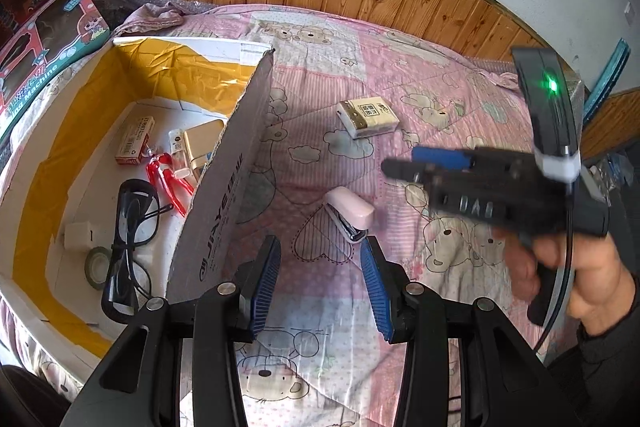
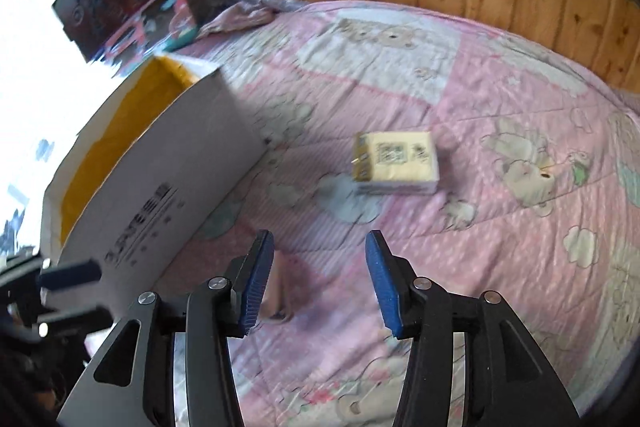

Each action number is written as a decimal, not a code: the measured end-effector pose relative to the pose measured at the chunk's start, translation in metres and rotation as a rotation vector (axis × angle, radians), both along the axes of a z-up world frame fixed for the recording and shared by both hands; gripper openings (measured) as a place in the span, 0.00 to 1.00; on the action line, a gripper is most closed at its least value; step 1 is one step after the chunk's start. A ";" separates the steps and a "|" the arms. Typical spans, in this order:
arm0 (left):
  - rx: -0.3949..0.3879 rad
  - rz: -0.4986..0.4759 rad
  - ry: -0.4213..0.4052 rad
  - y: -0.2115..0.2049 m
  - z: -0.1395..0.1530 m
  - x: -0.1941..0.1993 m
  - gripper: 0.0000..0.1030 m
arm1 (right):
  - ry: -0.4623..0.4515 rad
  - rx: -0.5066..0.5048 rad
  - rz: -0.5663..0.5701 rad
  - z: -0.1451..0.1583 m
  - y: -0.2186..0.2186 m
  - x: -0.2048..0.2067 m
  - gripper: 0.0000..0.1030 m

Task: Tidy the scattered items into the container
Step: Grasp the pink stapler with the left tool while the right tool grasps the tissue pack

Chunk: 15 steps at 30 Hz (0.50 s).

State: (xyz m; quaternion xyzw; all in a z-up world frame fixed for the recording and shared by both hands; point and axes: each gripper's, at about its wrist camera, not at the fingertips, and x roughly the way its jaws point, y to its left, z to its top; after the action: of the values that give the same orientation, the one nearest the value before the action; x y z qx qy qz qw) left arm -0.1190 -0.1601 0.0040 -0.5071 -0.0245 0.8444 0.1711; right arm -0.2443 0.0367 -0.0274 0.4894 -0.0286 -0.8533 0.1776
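Cardboard box [image 1: 224, 187] reads "JIAYE" (toy box [image 1: 44, 55]: "Machine").

Cardboard box [image 1: 224, 187]: one, left of the claw
Stapler [image 1: 352, 217]: one, just ahead of the claw
Tissue pack [image 1: 368, 117]: one, farther ahead
Safety glasses [image 1: 132, 227]: one
Tape roll [image 1: 96, 265]: one
Red pliers [image 1: 168, 179]: one

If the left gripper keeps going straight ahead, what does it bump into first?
Probably the pink stapler, lying on the quilt just beyond the open left gripper, though depth is hard to judge.
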 end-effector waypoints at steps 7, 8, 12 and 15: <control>0.007 -0.029 -0.036 0.031 -0.025 -0.019 0.42 | -0.137 -0.108 -0.182 -0.062 0.050 -0.088 0.40; 0.012 -0.026 -0.042 0.034 -0.029 -0.022 0.42 | -0.166 -0.149 -0.190 -0.067 0.051 -0.088 0.30; 0.024 0.002 -0.053 0.032 -0.041 -0.033 0.42 | -0.287 -0.236 -0.141 -0.057 0.038 -0.047 0.14; 0.036 0.017 -0.061 0.030 -0.051 -0.040 0.42 | -0.149 -0.066 -0.019 -0.029 0.023 -0.020 0.52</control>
State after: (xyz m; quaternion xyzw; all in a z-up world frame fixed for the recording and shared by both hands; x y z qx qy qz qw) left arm -0.1592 -0.1301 -0.0470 -0.5292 -0.0495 0.8294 0.1721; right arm -0.2640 0.0597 -0.0562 0.5452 -0.0748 -0.8147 0.1829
